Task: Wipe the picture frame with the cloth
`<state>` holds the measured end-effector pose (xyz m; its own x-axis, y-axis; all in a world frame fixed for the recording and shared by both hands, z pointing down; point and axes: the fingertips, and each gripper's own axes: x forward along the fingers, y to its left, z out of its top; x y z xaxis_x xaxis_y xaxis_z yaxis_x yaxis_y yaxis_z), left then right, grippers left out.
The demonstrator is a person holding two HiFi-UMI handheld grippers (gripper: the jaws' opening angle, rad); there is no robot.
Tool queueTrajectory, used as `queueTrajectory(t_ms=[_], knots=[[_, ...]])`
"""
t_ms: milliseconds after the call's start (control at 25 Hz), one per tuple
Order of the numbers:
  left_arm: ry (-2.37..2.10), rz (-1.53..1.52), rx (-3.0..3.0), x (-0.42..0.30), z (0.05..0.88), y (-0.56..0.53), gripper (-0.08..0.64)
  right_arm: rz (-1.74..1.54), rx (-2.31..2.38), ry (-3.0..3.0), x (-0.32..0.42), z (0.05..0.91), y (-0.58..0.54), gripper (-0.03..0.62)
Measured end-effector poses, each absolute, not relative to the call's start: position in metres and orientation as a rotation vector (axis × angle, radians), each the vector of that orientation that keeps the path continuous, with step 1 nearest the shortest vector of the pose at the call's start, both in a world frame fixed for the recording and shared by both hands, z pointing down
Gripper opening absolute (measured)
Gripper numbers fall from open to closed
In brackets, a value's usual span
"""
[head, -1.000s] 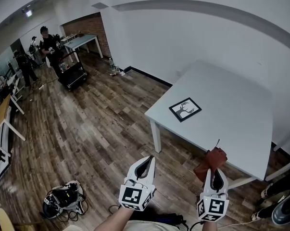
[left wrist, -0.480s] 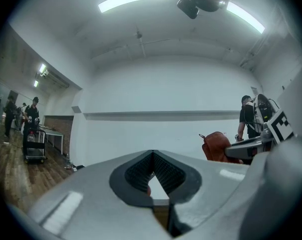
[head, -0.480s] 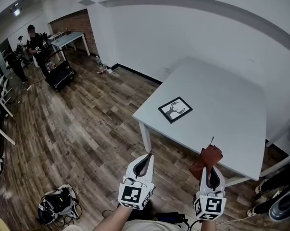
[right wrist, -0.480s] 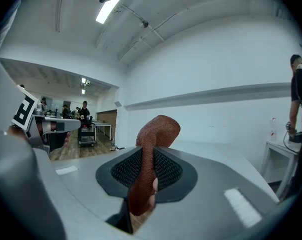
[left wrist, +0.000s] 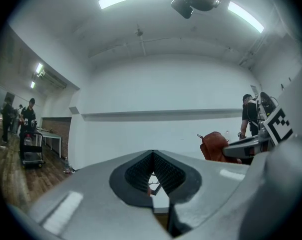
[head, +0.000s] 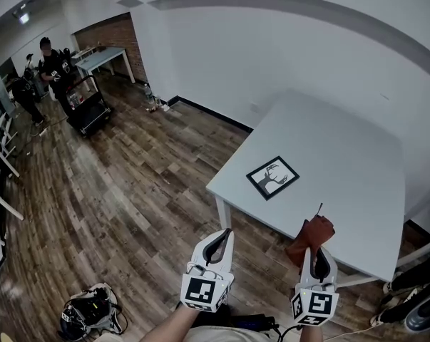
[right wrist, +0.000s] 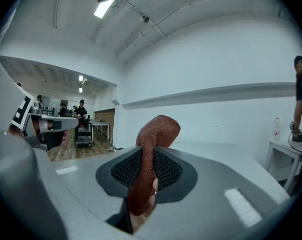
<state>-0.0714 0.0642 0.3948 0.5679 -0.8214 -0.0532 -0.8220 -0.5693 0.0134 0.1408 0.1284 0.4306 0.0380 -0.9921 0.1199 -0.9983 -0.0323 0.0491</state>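
Brown wood floor [head: 122,191] is seen around a white desk [head: 343,155], where the frame [head: 272,177] lies flat near a corner. The cloth [head: 311,235] is pinched by the fingers of the right gripper [head: 316,256], apart from the frame; those of the left gripper [head: 217,242] are pressed together.

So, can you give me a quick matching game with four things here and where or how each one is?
Things:
1. cloth
2. picture frame
3. left tongs
4. cart

Places or states:
A. lying flat on the white table
B. on the wooden floor, far across the room
C. pinched in the right tongs
D. shut, holding nothing

Pairs: 1-C, 2-A, 3-D, 4-B
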Motion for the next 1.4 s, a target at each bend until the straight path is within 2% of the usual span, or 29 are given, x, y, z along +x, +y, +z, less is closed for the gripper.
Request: queueTrajectory(t_ms=[360,720,1400], knots=[[1.435,0.112,-2.783,-0.108,0.395,-0.005,0.001,0.059,2.203,-2.039,0.109,0.424,0.062,0.094],[1.419,0.129,-2.814,-0.115,0.397,-0.042,0.001,0.065,2.214,-2.0,0.103,0.42,0.03,0.094],[1.497,0.106,-2.724,-0.033,0.402,-0.137,0.001,0.13,2.133,-2.092,0.174,0.448,-0.078,0.094]])
